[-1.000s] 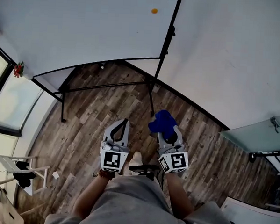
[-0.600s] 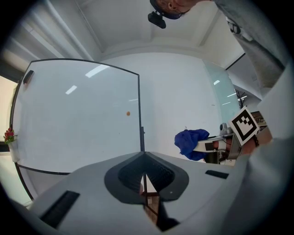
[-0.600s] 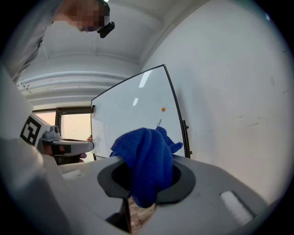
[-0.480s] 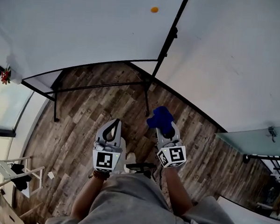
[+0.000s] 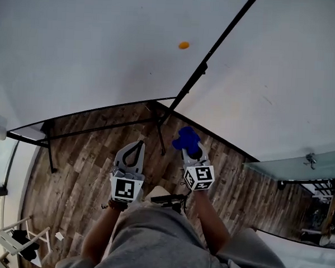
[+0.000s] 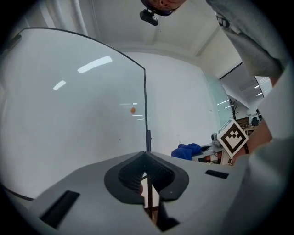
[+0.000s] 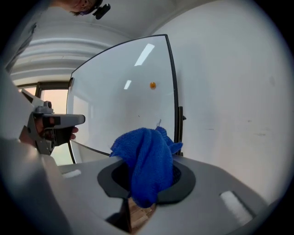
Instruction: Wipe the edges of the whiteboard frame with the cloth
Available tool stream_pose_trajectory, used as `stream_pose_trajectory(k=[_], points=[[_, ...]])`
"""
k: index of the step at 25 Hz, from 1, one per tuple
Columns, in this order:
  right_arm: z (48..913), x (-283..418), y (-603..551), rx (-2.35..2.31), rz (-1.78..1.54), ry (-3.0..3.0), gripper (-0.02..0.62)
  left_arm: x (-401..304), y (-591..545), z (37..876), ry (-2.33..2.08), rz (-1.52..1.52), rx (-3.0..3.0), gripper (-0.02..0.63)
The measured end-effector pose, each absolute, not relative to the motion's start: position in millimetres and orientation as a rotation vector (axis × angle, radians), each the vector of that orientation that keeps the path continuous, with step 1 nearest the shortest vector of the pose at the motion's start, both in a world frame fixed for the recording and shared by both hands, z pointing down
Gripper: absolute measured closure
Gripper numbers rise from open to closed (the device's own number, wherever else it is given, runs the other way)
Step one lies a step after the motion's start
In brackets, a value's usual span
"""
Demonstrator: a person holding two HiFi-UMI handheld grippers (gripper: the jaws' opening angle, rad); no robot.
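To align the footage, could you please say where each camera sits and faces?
Head view: on the head, facing steeply down at whiteboard, floor; shows left gripper, right gripper, forearms.
Left gripper view: on that gripper, facing the whiteboard frame; shows its shut jaws.
Right gripper view: on that gripper, facing the whiteboard; its jaws clamp the cloth.
All share the orange dot.

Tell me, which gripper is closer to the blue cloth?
Right. The right gripper is pinching the blue cloth; the left gripper hangs beside it, apart, shut and empty.

Left hand-held gripper (image 5: 139, 145) closed, empty; right hand-held gripper (image 5: 191, 155) clamps the cloth (image 5: 185, 138).
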State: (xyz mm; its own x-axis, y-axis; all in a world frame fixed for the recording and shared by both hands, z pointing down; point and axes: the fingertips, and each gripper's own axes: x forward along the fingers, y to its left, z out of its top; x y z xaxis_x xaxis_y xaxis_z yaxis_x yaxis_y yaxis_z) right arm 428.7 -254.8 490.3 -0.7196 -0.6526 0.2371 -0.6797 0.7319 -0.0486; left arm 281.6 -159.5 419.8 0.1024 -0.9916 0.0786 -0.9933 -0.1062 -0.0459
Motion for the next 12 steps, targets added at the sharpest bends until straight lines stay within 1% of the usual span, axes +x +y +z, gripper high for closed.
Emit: stream_pose_trajectory(k=[7,12], points=[[547,395,-315,1.051,0.247,-2.618,0.488,241,-191,431,-2.034,0.148,2.258,0.597],[585,377,-361,1.051,0.3,-2.582,0.488,229,-214,450,-2.023,0.236,2.228,0.598]])
